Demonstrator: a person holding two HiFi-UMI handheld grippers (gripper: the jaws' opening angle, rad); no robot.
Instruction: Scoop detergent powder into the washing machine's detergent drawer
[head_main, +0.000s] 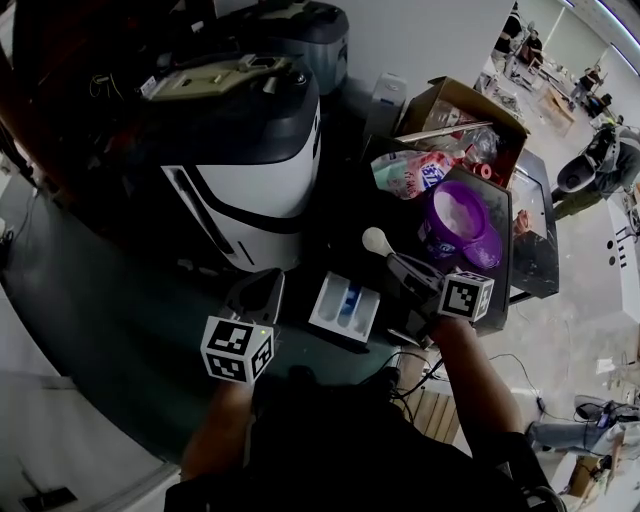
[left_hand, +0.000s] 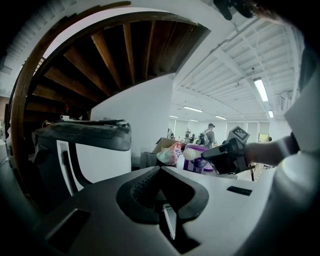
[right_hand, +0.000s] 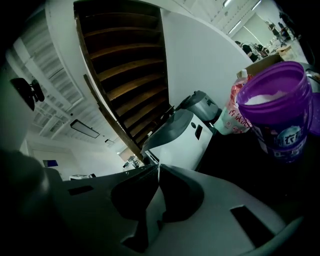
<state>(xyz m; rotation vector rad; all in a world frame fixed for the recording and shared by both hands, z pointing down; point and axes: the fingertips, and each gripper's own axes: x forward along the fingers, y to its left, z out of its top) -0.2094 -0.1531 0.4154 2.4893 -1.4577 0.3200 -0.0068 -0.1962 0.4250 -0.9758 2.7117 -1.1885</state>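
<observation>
A white wall (left_hand: 145, 112) under a wooden staircase (left_hand: 125, 55) — strip lights (left_hand: 261, 89) glowing overhead.

This is a large open-plan workshop or test hall. The underside of a wooden staircase (left_hand: 115, 65) curves overhead, and a white beamed ceiling (left_hand: 225, 60) carries long strip lights (left_hand: 260, 89). A small washing machine (head_main: 250, 170) stands on a dark bench (head_main: 100, 320) near an open cardboard box (head_main: 470, 115). Cables (head_main: 420, 365) trail over the pale floor (head_main: 570, 330), and several people (head_main: 525, 45) stand about in the far background.
</observation>
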